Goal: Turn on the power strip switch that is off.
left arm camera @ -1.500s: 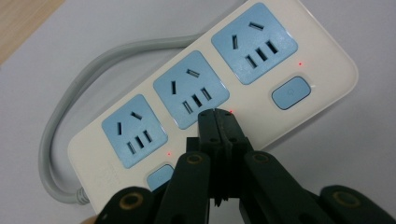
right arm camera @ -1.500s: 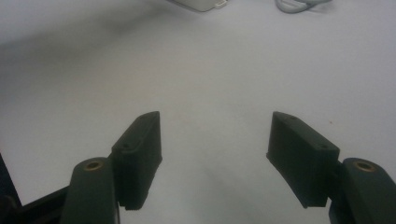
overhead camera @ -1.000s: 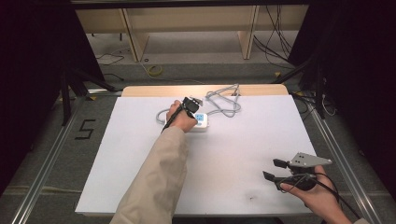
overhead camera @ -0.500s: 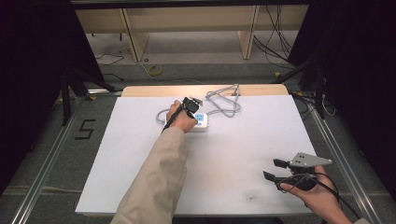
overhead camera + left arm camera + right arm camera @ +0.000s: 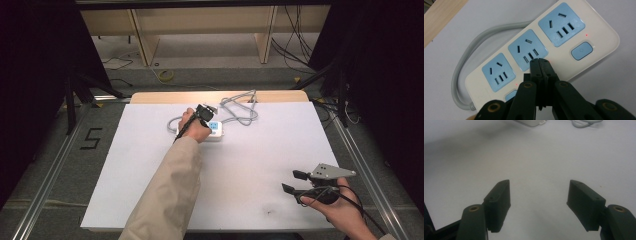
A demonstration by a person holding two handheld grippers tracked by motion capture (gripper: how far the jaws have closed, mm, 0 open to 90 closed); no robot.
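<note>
Left gripper [image 5: 540,65], jaws pressed together, tip on a power strip [image 5: 599,37] beside its middle socket [image 5: 527,50]. Right gripper [image 5: 539,202], jaws apart, idle over the white tabletop [image 5: 536,157]. Risk of skidding the strip or slipping into live slots.

From overhead we look forward and down across the whole white table [image 5: 240,165]. Our left gripper view sits close above the power strip [image 5: 544,47], which our low, table-skimming right gripper view [image 5: 531,122] catches far off.

Left gripper [image 5: 204,113] over power strip [image 5: 216,131]; right gripper [image 5: 296,182] jaws apart.
</note>
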